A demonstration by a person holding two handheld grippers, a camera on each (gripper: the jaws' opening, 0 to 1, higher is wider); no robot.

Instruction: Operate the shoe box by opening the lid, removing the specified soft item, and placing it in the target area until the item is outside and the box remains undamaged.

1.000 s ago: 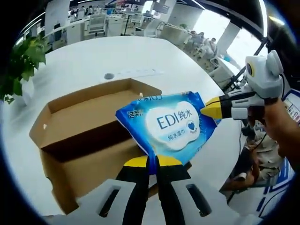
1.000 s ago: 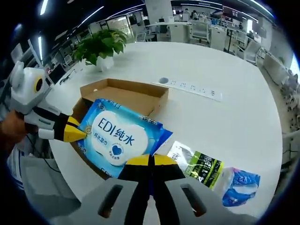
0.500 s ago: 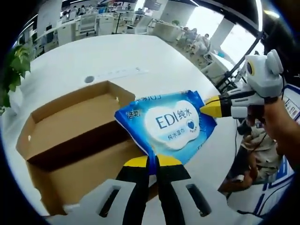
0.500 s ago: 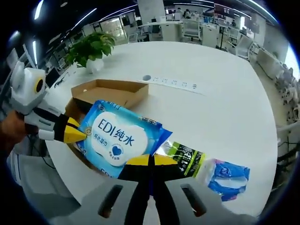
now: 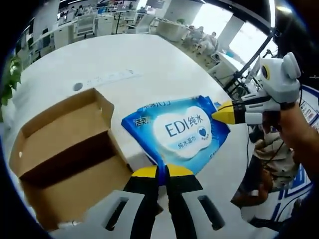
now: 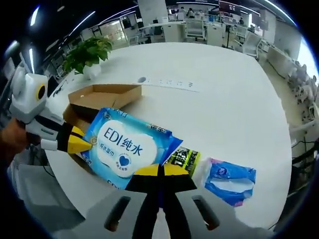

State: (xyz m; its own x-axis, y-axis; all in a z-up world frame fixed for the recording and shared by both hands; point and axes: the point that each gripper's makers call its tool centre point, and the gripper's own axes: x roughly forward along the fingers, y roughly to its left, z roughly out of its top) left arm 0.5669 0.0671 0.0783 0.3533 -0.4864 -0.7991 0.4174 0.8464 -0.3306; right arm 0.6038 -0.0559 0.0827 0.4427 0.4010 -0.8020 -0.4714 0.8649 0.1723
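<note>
A blue pack of wet wipes (image 5: 179, 132) printed "EDI" hangs in the air between both grippers. My left gripper (image 5: 162, 174) is shut on its near edge, and my right gripper (image 5: 219, 113) pinches its far right corner. In the right gripper view the same pack (image 6: 127, 149) is held by my right gripper (image 6: 160, 172) at the bottom, with my left gripper (image 6: 79, 143) shut on its left corner. The open brown shoe box (image 5: 65, 149) lies on the white table to the left of the pack, and the pack is off to the side of the box (image 6: 99, 97).
A green and black packet (image 6: 183, 158) and a blue and white packet (image 6: 228, 177) lie on the round white table (image 6: 224, 109) right of the pack. A white power strip (image 6: 169, 82) and a potted plant (image 6: 87, 55) sit further back. A person's hand (image 5: 294, 134) holds my right gripper.
The pack has been carried sideways away from the box, toward the two packets; the box now sits further left in the left gripper view. Both grips are unchanged.
</note>
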